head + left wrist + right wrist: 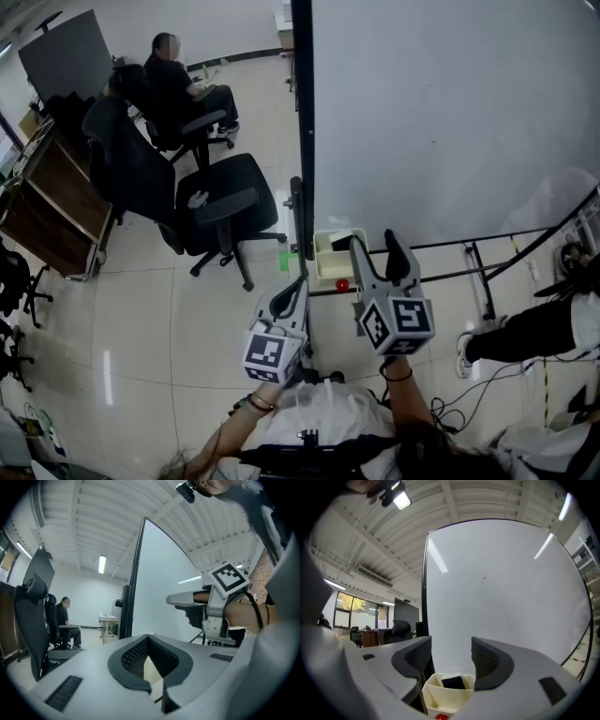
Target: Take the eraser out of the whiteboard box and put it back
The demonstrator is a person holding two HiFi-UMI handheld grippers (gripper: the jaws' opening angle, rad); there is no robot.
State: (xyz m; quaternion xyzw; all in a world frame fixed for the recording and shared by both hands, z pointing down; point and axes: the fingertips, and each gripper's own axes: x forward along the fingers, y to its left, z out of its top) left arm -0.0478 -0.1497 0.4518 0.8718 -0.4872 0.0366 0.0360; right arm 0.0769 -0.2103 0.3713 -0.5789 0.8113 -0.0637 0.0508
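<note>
Hovering right tool (450,656), jaws apart, before cream box (457,699), black eraser (453,682) inside

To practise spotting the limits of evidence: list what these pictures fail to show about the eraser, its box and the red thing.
Eraser: lower part hidden behind the box wall, right gripper view; too small to tell in head view.
Red thing: cut off by the bottom edge in right gripper view; too small to name in head view.
</note>
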